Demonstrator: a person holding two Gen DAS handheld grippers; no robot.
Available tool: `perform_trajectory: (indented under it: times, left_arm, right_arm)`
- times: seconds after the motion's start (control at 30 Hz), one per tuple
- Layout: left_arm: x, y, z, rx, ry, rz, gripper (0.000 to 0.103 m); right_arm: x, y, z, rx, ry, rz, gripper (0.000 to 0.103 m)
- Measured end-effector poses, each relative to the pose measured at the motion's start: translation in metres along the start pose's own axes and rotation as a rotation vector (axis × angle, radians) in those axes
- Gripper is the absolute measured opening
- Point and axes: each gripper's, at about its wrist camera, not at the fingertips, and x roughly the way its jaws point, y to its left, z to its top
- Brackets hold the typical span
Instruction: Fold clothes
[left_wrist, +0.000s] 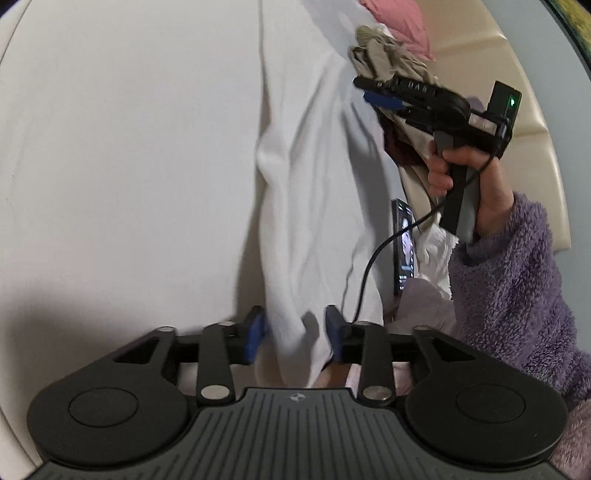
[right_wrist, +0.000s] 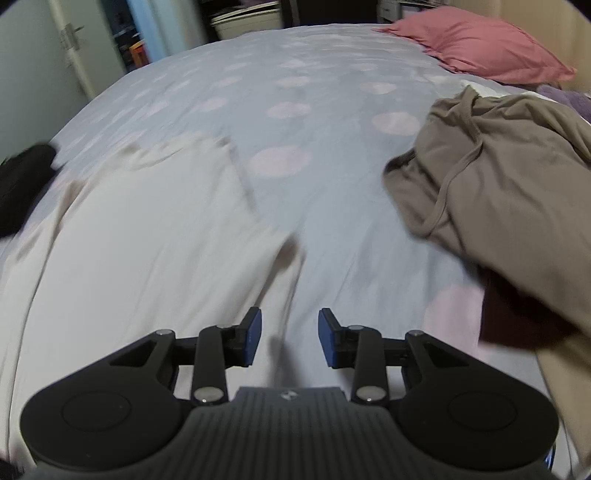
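Note:
A white garment (left_wrist: 306, 184) lies in a long rumpled strip on the bed. In the left wrist view its near fold hangs between the blue pads of my left gripper (left_wrist: 294, 334), which stands open and does not press on it. In the right wrist view the same pale garment (right_wrist: 147, 240) spreads over the left of the bed. My right gripper (right_wrist: 290, 338) hovers open over its right edge with nothing between its pads. From the left wrist view, the right gripper (left_wrist: 365, 90) is seen side-on, held by a hand in a purple fleece sleeve (left_wrist: 517, 288).
A taupe garment (right_wrist: 498, 177) lies crumpled at the right over a dark maroon one (right_wrist: 517, 314). A pink pillow (right_wrist: 476, 44) sits at the far right. A phone (left_wrist: 404, 243) rests beside the white garment. The dotted bedcover (right_wrist: 288, 110) stretches ahead; a black object (right_wrist: 22, 184) shows at the left.

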Motion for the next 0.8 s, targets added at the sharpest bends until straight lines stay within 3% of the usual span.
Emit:
perform_trajectory:
  times: [0.33,0.47,0.6,0.73,0.77,0.8]
  left_arm:
    - [-0.009,-0.031,-0.028,0.225,-0.017,0.144,0.041]
    - [-0.007,-0.046,-0.043,0.358,-0.064,0.264,0.041]
    - [-0.001,-0.067,-0.063,0.549,-0.058,0.359,0.041]
    - [0.011,-0.079,-0.072,0.646,-0.042,0.423,0.041]
    - [0.016,-0.08,-0.073,0.664,-0.037,0.438,0.039]
    - [0.022,-0.081,-0.072,0.68,-0.029,0.451,0.031]
  right_arm:
    - [-0.05,0.052,-0.093,-0.138,0.066,0.197,0.037]
    - [-0.06,0.061,-0.131,-0.148,0.13,0.255,0.037]
    - [-0.069,0.07,-0.154,-0.19,0.186,0.319,0.044]
    - [-0.067,0.082,-0.166,-0.259,0.2,0.334,0.05]
    - [-0.066,0.085,-0.168,-0.278,0.194,0.327,0.049]
    - [-0.065,0.088,-0.169,-0.294,0.188,0.323,0.046]
